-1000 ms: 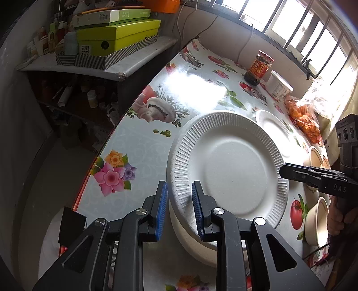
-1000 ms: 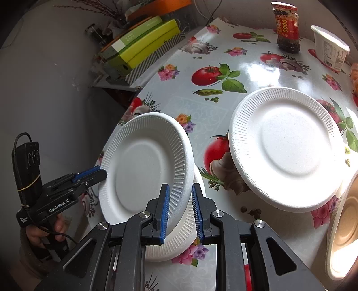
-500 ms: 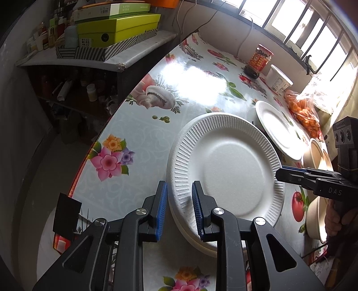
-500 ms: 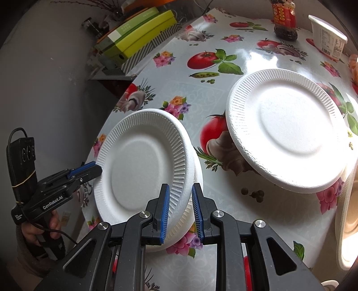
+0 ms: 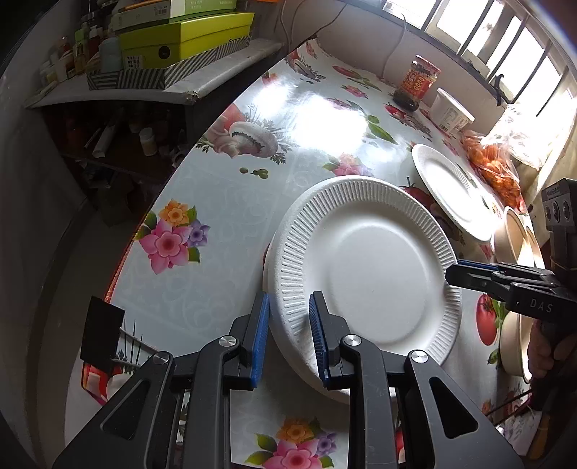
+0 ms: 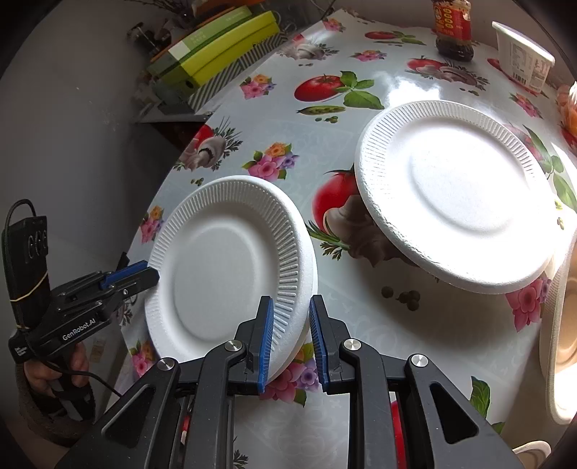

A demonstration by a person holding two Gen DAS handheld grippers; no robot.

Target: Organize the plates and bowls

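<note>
A white ribbed foam plate (image 5: 368, 267) lies on top of another white plate on the flowered tablecloth; it also shows in the right wrist view (image 6: 227, 267). My left gripper (image 5: 288, 324) straddles its near rim, jaws slightly apart around both plates' edges. My right gripper (image 6: 290, 324) straddles the opposite rim the same way, and shows in the left wrist view (image 5: 458, 268). The left gripper shows in the right wrist view (image 6: 144, 276). A second foam plate (image 6: 458, 194) sits tilted to the right, also seen in the left wrist view (image 5: 447, 187).
Beige bowls (image 5: 515, 238) stand at the right, one in the right wrist view (image 6: 562, 324). A sauce jar (image 6: 452, 29), a white tub (image 6: 523, 54) and a bag of oranges (image 5: 497, 169) are at the back. The table edge (image 5: 126, 259) and a shelf with green boxes (image 5: 187, 39) lie left.
Both grippers and the plate between them have come down onto the lower plate. The grippers' jaws look a little wider than before.
</note>
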